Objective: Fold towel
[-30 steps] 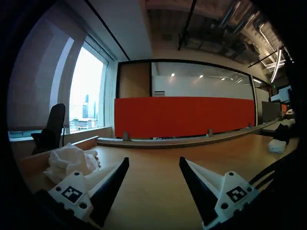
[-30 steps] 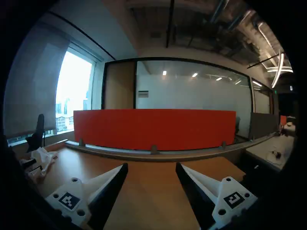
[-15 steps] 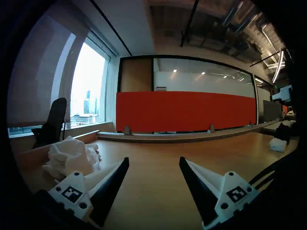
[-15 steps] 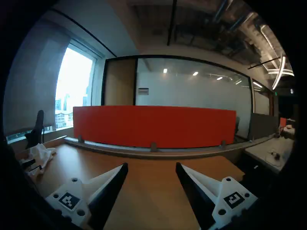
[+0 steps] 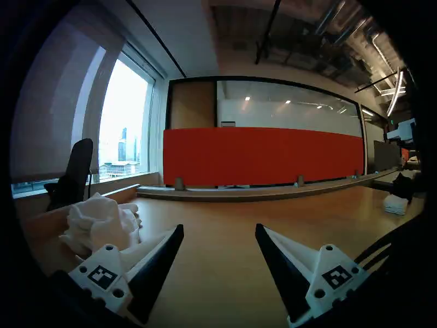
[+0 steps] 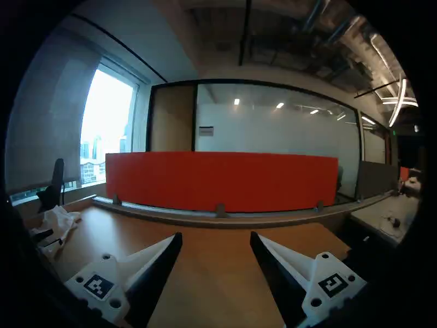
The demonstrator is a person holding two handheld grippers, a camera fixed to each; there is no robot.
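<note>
Both cameras are riding low over the wooden tabletop (image 5: 218, 257), facing the red divider (image 5: 262, 156) across it. The left gripper view is looking out along the left tool (image 5: 218, 226) from nearer the divider's window (image 5: 123, 136) end; the right gripper view is looking along the right tool (image 6: 216, 234) from farther right. Both are sharing the divider, window and tabletop.

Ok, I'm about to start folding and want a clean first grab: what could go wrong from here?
The towel lies crumpled in a heap with no corner showing, so the open left gripper may well pinch several layers at once. It also sits off to the left, far from the open right gripper, so spreading it flat on the table likely needs a drag first.
</note>
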